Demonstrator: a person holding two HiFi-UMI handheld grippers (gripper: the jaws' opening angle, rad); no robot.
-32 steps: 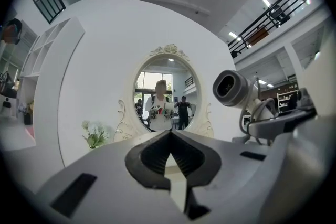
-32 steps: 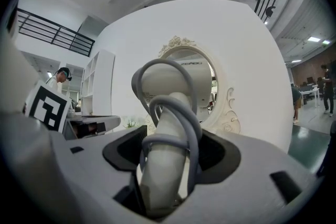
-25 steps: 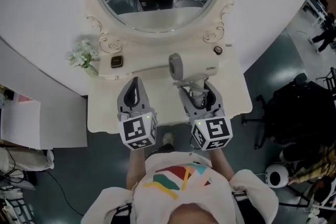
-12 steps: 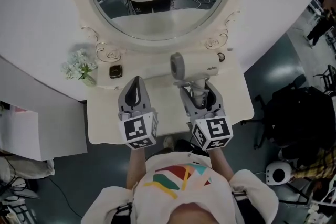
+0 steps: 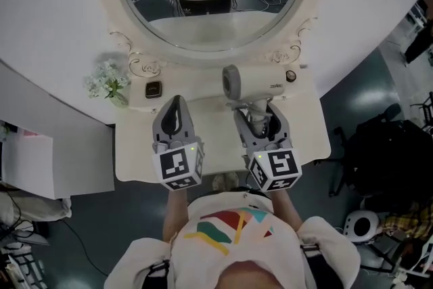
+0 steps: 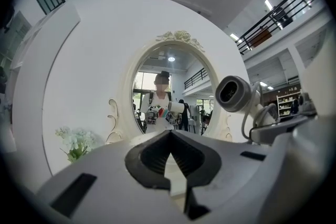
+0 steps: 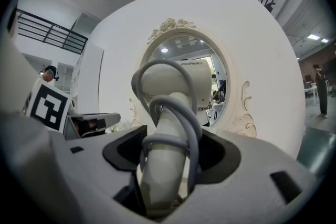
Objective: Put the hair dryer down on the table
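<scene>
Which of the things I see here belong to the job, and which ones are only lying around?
Belongs to the job:
hair dryer, held by its handle in the right gripper
white dressing table, where it must go

Only lying about:
oval mirror
bunch of flowers
small dark square object
left gripper, shut and empty

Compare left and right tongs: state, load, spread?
Load: the left tongs hold nothing; the right tongs clamp the hair dryer by its handle, with the cord wrapped around it.
Spread: the left tongs are shut tip to tip; the right tongs are held apart by the handle.
Shared: both hang over the table, side by side, pointing toward the mirror.
</scene>
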